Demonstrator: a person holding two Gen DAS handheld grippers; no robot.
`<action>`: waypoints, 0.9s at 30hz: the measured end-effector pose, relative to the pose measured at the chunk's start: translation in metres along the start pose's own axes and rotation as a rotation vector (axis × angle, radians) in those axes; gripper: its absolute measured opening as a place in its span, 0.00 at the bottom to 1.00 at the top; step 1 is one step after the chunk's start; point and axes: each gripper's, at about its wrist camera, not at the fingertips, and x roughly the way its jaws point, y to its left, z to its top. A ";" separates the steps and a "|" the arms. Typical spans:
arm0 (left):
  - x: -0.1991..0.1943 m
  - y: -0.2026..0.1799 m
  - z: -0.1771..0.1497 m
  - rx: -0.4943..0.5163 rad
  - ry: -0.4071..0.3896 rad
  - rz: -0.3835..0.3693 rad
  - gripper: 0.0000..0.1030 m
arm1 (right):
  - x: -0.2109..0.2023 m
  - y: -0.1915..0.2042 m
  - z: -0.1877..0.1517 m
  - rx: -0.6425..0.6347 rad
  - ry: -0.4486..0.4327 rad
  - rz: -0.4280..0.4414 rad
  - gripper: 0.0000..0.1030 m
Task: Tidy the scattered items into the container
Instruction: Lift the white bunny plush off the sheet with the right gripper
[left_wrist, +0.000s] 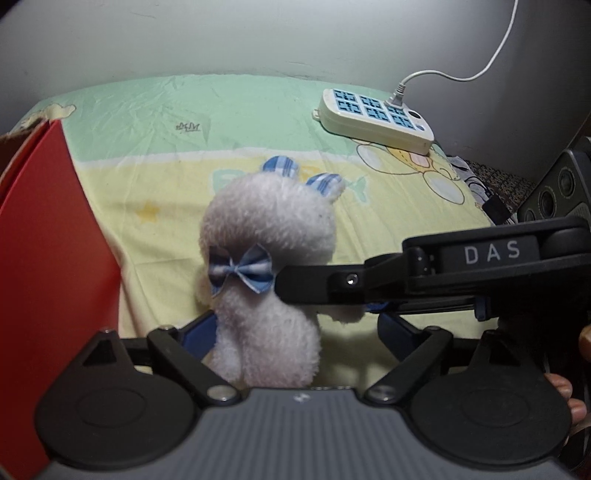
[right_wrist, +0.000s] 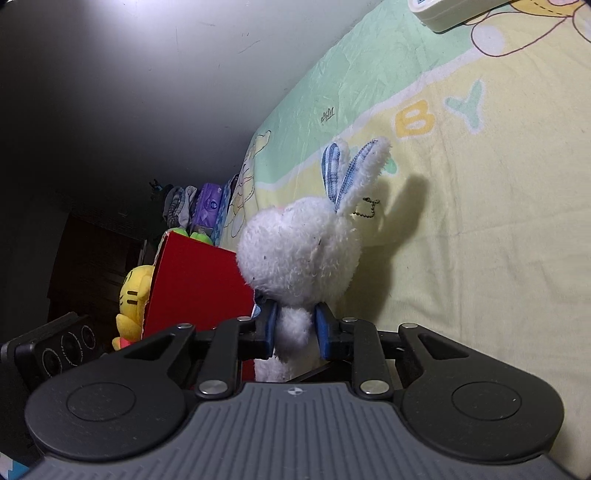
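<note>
A white plush rabbit (left_wrist: 266, 266) with blue plaid ears and a blue bow is upright on the bed sheet. Its body is between the fingers of my left gripper (left_wrist: 295, 332), which is open: the right pad stays clear of the plush. My right gripper (left_wrist: 295, 295) reaches in from the right and is shut on the rabbit's side. In the right wrist view its blue pads (right_wrist: 271, 325) squeeze a limb of the rabbit (right_wrist: 303, 251), with the right gripper (right_wrist: 295, 328) just under the head. The red box (left_wrist: 55, 258) stands at the left, close to the rabbit.
A yellow plush (right_wrist: 133, 299) shows behind the red box's wall (right_wrist: 195, 288). A white power strip (left_wrist: 376, 118) with a cable lies at the far right of the sheet (left_wrist: 147, 140). The wall runs along the bed's far side. Clothes and a purple pack (right_wrist: 208, 203) lie past the box.
</note>
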 end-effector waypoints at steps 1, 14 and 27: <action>-0.003 -0.001 -0.003 0.011 0.003 -0.010 0.88 | -0.006 0.001 -0.005 0.003 -0.006 -0.007 0.24; -0.056 -0.026 -0.059 0.212 0.054 -0.081 0.84 | -0.045 0.031 -0.079 0.011 -0.020 -0.080 0.24; -0.097 -0.008 -0.103 0.185 0.064 -0.081 0.84 | -0.028 0.066 -0.133 -0.041 0.009 -0.118 0.24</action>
